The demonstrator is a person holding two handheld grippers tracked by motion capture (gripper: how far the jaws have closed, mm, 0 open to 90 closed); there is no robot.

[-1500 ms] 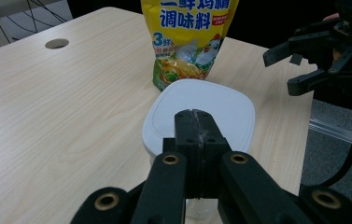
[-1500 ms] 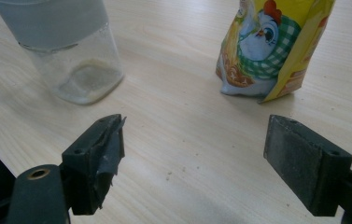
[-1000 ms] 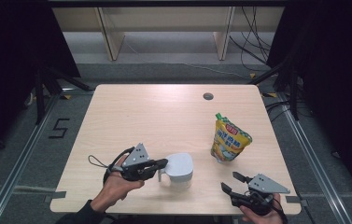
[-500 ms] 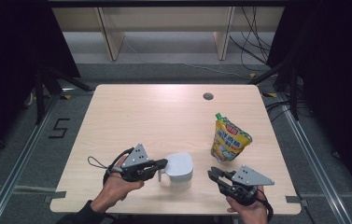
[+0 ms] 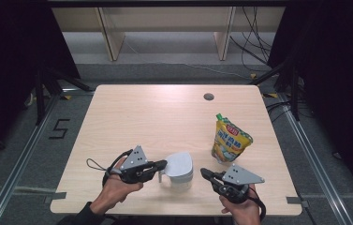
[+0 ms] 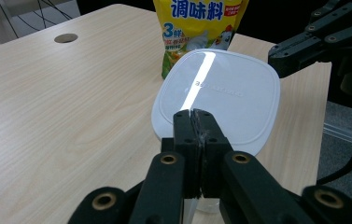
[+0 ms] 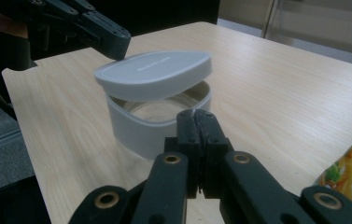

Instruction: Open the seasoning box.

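Observation:
A white container (image 5: 180, 176) stands near the table's front edge, its lid (image 7: 152, 70) tilted and lifted off the rim on one side. My left gripper (image 5: 163, 164) is shut, its tips resting on the lid's edge (image 6: 194, 114); I see nothing between the jaws. My right gripper (image 5: 204, 172) sits just right of the container, pointing at it (image 7: 196, 114). Its jaws have just been closing and now meet with nothing between them. A yellow seasoning pouch (image 5: 230, 140) stands behind and to the right of the container.
A round cable hole (image 5: 208, 96) sits at the table's back right. The wooden table (image 5: 141, 117) ends just behind both hands. Shelving stands on the floor beyond the far edge.
My right gripper has moved left toward the container and its jaws have gone from open to shut. The left gripper and the container have stayed put.

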